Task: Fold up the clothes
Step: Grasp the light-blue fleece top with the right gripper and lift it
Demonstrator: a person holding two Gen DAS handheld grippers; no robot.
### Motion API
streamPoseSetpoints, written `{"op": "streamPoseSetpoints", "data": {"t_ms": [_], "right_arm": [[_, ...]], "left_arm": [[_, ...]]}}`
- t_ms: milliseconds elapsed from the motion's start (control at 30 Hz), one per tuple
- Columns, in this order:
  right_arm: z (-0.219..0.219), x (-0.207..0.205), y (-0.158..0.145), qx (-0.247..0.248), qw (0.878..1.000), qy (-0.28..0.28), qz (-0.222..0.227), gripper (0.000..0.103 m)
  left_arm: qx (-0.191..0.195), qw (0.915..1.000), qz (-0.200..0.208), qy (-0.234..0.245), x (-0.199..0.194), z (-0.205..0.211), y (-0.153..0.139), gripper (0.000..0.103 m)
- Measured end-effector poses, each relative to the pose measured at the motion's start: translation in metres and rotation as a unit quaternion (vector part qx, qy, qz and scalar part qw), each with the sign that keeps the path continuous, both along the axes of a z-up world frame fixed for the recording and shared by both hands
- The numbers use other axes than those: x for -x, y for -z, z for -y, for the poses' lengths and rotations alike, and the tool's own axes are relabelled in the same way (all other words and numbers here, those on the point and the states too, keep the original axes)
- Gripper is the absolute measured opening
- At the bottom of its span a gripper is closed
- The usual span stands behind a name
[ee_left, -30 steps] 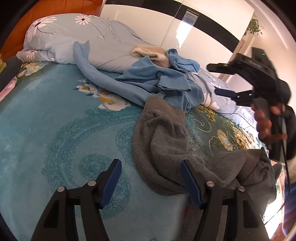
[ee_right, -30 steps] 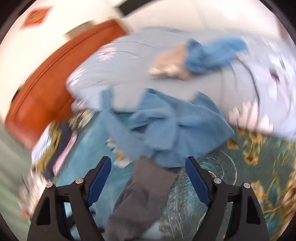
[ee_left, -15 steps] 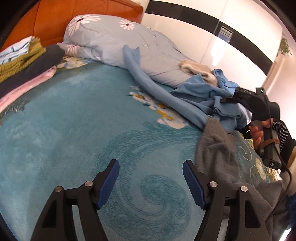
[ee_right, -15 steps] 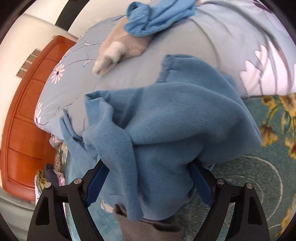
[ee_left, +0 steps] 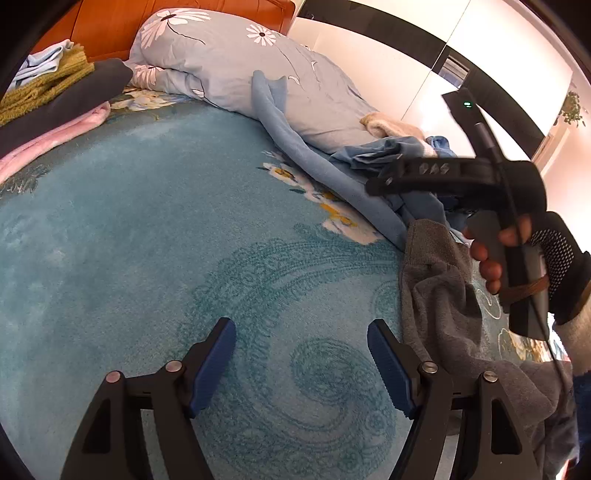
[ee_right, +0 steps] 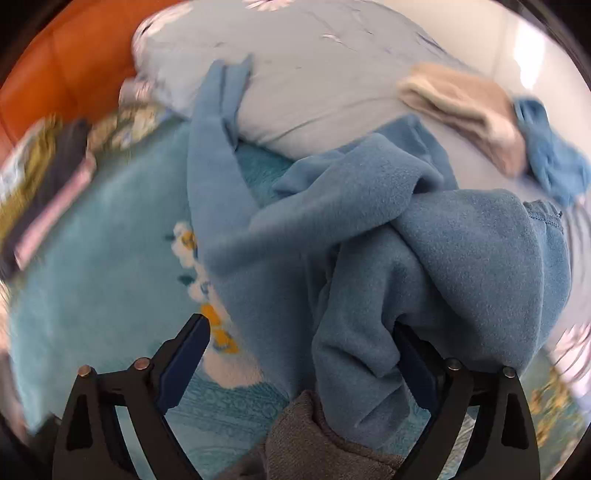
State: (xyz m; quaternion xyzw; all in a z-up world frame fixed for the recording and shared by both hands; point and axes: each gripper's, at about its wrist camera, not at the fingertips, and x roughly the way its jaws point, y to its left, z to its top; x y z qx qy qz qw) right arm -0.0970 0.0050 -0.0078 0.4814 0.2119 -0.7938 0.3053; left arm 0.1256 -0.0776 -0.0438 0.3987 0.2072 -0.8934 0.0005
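Observation:
A crumpled blue fleece garment [ee_right: 369, 229] lies against the duvet, one long sleeve [ee_left: 295, 147] trailing up it. A grey garment [ee_left: 436, 295] lies bunched on the teal bedspread [ee_left: 147, 240], its end under the blue one. My right gripper [ee_right: 301, 332] is low over the blue garment with its jaws opening wide; a fold of the fleece sits between them and drapes over the right finger, unpressed. From the left wrist view the right gripper [ee_left: 380, 184] shows in a gloved hand. My left gripper [ee_left: 301, 354] hovers over bare bedspread left of the grey garment, jaws opening, nothing between them.
A flowered light-blue duvet [ee_left: 240, 62] runs along the back by the orange headboard [ee_left: 110, 26]. A beige garment [ee_right: 461, 107] and a small blue one [ee_right: 550, 162] rest on it. A stack of folded clothes [ee_left: 55, 96] sits far left. White wardrobe doors [ee_left: 498, 48] stand behind.
My right gripper has swung and dropped close onto the blue garment, jaws spreading wider. The left gripper has shifted left, off the grey garment and over bare bedspread.

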Motion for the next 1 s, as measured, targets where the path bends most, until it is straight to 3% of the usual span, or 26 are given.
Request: {"op": "streamPoseSetpoints", "data": {"t_ms": [133, 300, 400, 633, 800, 900, 1000], "right_arm": [[0.012, -0.006, 0.011, -0.058, 0.997, -0.017, -0.041, 0.1], [0.005, 0.013, 0.01, -0.06, 0.996, 0.027, -0.056, 0.098], [-0.012, 0.037, 0.003, -0.032, 0.995, 0.077, -0.045, 0.089], [-0.044, 0.072, -0.017, 0.048, 0.989, 0.143, 0.004, 0.039], [-0.053, 0.079, -0.038, 0.127, 0.976, 0.176, 0.028, 0.029], [-0.069, 0.093, -0.067, 0.171, 0.966, 0.194, 0.016, 0.026], [-0.085, 0.107, -0.111, 0.212, 0.95, 0.228, -0.025, 0.025]], "left_arm": [[-0.006, 1.0, -0.002, 0.001, 0.001, 0.0, 0.0, 0.078], [-0.007, 1.0, -0.003, 0.004, 0.001, 0.001, -0.001, 0.079], [-0.011, 0.9999, -0.001, 0.004, 0.0, 0.002, 0.0, 0.079], [-0.003, 1.0, -0.006, 0.001, -0.001, 0.0, 0.0, 0.079], [-0.006, 0.9999, -0.008, 0.001, -0.001, 0.001, 0.001, 0.079], [-0.002, 1.0, -0.01, 0.002, -0.001, 0.0, 0.001, 0.08], [0.0, 0.9999, -0.013, 0.005, -0.002, -0.001, 0.001, 0.082]]}}
